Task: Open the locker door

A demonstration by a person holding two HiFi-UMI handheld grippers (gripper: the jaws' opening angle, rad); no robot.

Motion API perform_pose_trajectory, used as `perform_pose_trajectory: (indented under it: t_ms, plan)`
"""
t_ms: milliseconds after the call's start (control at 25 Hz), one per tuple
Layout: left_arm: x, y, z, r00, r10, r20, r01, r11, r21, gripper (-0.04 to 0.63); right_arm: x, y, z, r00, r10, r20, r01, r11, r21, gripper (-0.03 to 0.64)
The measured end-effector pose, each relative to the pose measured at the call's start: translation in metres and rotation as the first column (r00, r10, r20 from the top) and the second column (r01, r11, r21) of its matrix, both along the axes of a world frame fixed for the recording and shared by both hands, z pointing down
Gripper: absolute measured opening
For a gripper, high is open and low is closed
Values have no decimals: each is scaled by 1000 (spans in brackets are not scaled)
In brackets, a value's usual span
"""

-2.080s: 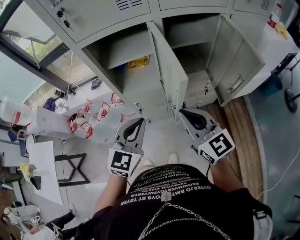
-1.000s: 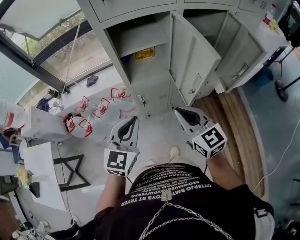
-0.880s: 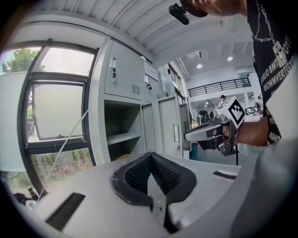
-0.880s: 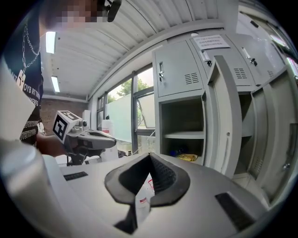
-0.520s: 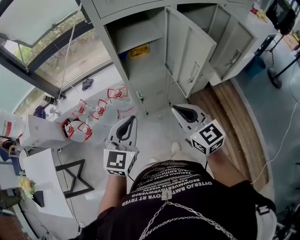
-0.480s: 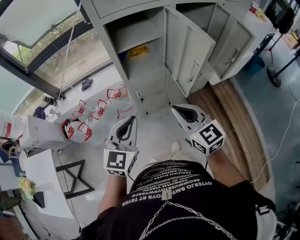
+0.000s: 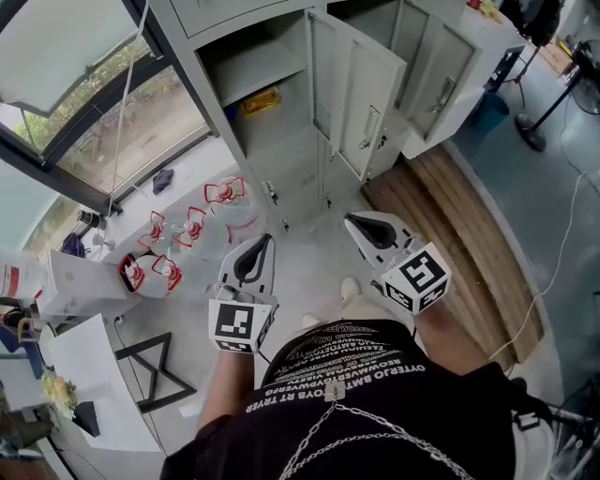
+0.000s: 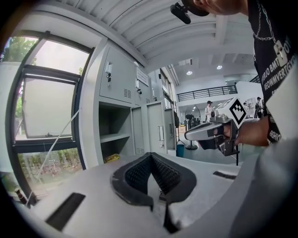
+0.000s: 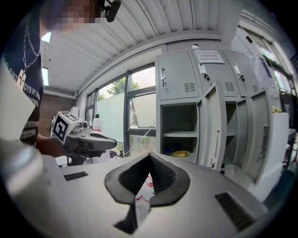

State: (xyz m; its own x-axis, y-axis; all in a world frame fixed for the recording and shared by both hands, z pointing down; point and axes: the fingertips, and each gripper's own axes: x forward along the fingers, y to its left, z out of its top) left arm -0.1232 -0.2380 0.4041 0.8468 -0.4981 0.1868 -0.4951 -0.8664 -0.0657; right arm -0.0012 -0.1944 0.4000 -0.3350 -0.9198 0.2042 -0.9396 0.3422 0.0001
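Locker door (image 7: 361,89) stands wide open, swung out from the row of grey lockers (image 7: 234,23). It has a small handle on it. Just beside the door, on the window side, is an open locker space with one shelf (image 7: 248,80). A yellow thing (image 7: 262,100) lies at the bottom of that space, below the shelf. On the other side of the door, a second door (image 7: 439,89) is open too.

Both grippers are held out in front of the person, well apart from the locker door and touching nothing. The left gripper (image 7: 255,248) is on the window side of the door. Its two fingers are pressed together at the tips, with nothing between them. The right gripper (image 7: 367,228) is more in line with the door. Its fingers are together too, and nothing is in them. Each gripper has a cube with black and white squares at its back end.

On the pale floor, away from the door toward the window (image 7: 84,103), lie some red and white bags (image 7: 187,225). A strip of wood floor (image 7: 450,234) runs out from under the second door. The person wears a black shirt (image 7: 375,422) with a chain on it.
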Motion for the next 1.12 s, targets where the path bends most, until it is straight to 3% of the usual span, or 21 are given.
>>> perform_pose_trajectory:
  t_ms: [200, 560, 1120]
  plan:
    - [-1, 11, 4, 1000, 20, -2, -20, 1000, -1, -2, -7, 16, 1, 999, 5, -41, -5, 1000, 15, -5]
    - [9, 15, 6, 1000, 9, -5, -9, 1000, -16, -2, 7, 19, 4, 999, 13, -35, -13, 1000, -7, -5]
    - [97, 24, 6, 997, 72, 8, -72, 997, -17, -2, 76, 23, -2, 1000, 14, -23, -14, 1000, 6, -5]
